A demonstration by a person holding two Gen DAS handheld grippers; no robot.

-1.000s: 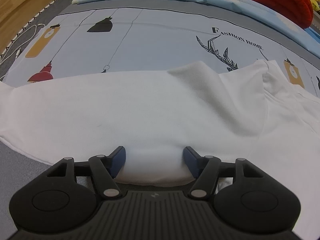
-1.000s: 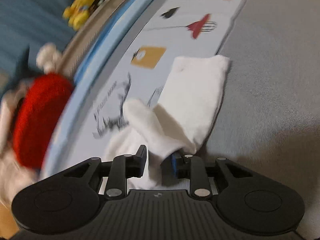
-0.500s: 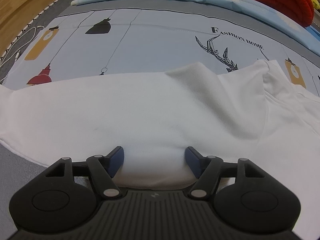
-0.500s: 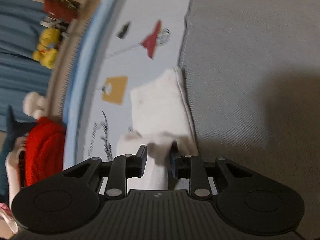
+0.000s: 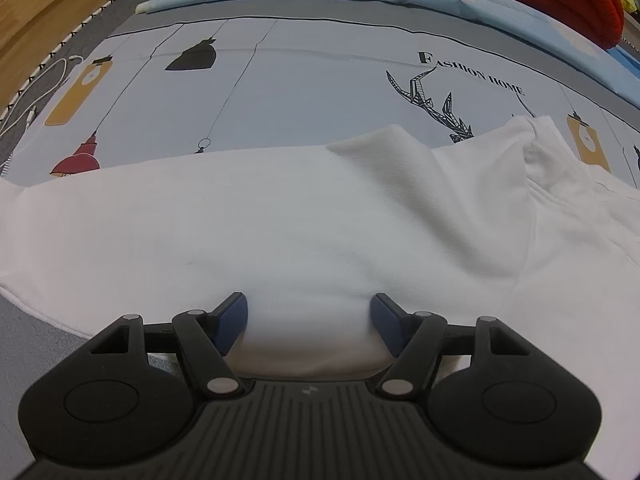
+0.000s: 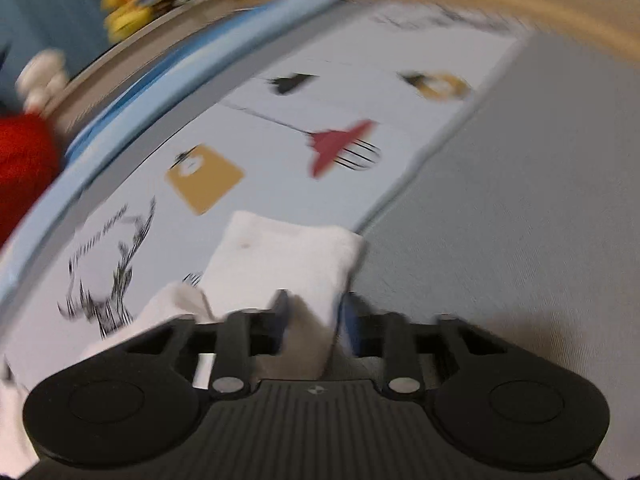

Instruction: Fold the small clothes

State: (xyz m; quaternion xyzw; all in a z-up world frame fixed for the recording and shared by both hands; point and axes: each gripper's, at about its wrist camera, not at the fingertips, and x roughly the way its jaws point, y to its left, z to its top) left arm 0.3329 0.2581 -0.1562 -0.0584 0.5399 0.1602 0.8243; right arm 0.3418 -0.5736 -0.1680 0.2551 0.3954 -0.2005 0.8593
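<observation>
The left gripper point(image 5: 308, 312), jaws spread wide, rests on the soft white cotton garment point(image 5: 280, 216) spread flat over the pale blue printed bedsheet point(image 5: 300, 80). The right gripper point(image 6: 312, 316) is clenched on a fold of that garment, apparently a sleeve, though motion blur makes it hard to tell. To fold cleanly, pin with the left while the right lays the fabric across without dragging. No containers are visible.

A white garment point(image 5: 304, 216) lies spread across a printed sheet point(image 5: 304, 80), smooth over most of its width, with a flap folded up along its far edge and creases at the right. In the blurred right-wrist view, a white sleeve-like end point(image 6: 280, 256) straddles the sheet's edge beside grey cloth point(image 6: 520, 220).
</observation>
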